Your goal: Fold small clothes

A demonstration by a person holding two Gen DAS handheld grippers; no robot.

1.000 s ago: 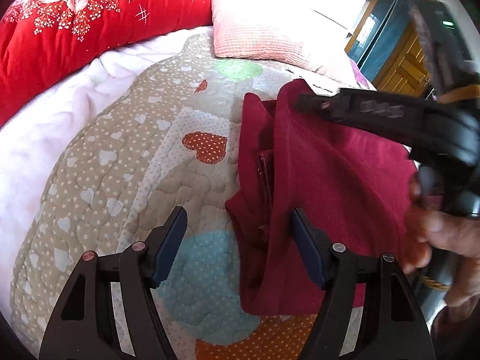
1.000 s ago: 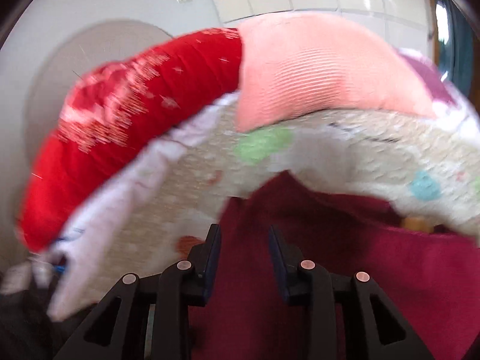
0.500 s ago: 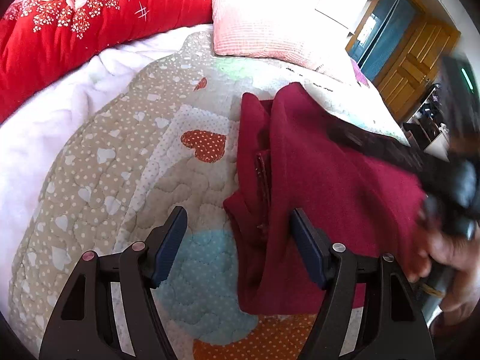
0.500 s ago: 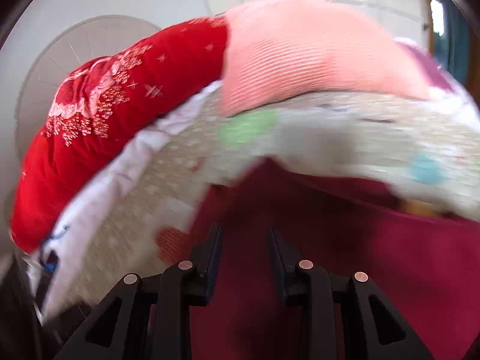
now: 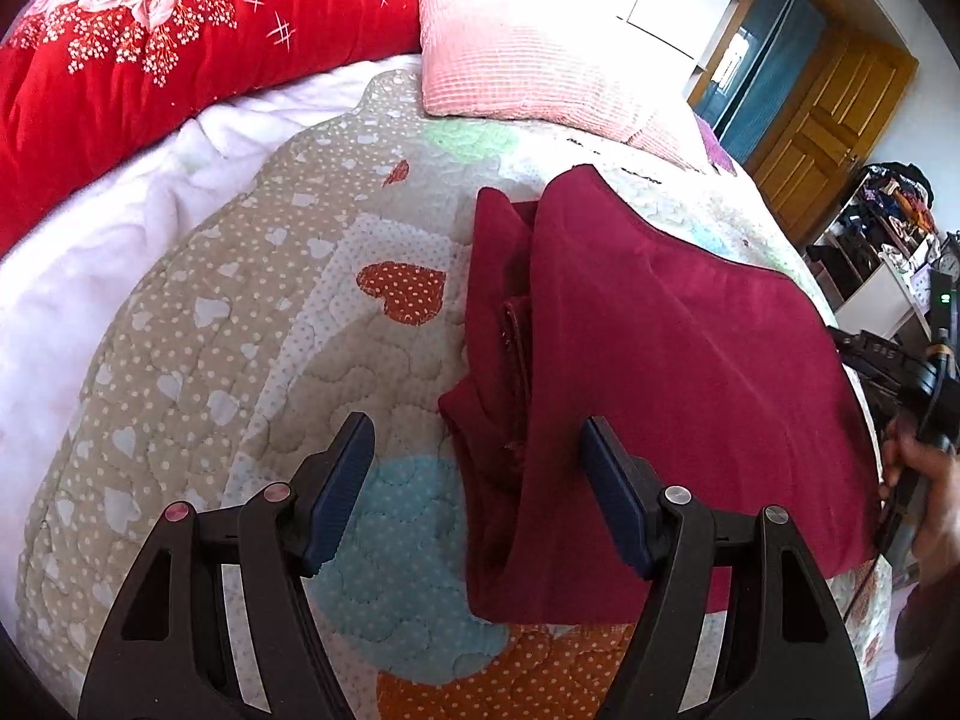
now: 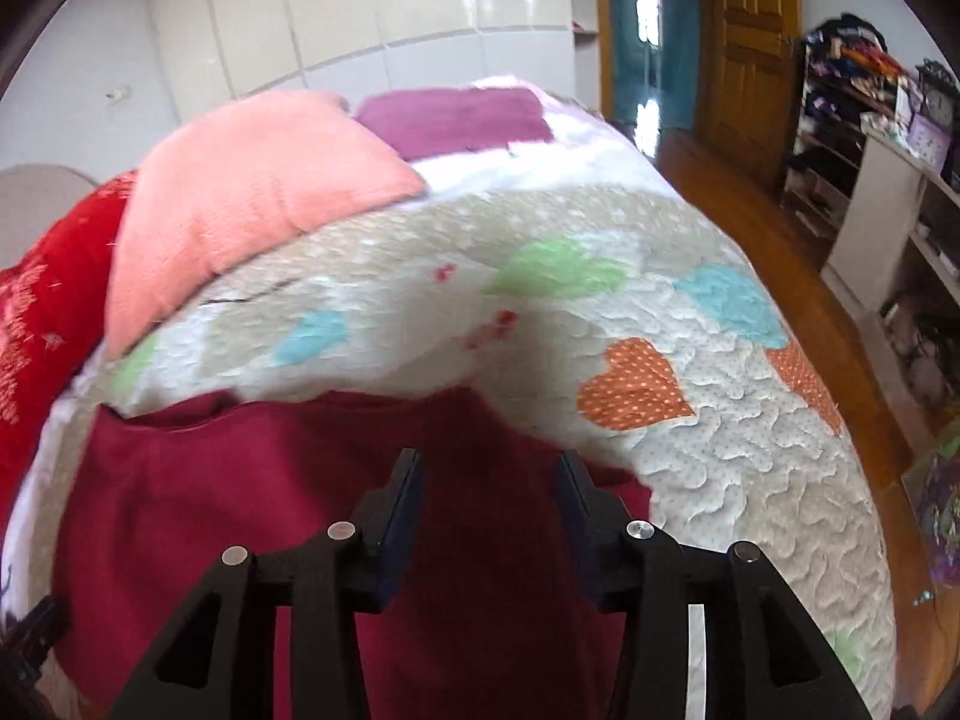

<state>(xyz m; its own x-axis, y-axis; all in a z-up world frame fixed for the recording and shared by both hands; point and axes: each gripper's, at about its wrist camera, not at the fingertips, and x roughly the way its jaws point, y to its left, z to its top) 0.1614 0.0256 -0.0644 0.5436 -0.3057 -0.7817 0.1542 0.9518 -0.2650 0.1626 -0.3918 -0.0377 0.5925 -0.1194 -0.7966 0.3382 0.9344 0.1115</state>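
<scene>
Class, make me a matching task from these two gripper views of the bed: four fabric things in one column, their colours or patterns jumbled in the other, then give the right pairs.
Things
1. folded garment
2. pillow
3. thick blanket
4. quilt

Colours or patterns
A. plain pale pink
B. beige and white with dotted hearts
C. dark maroon
D. bright red with a rose print

Pairs: 1-C, 2-A, 3-D, 4-B
</scene>
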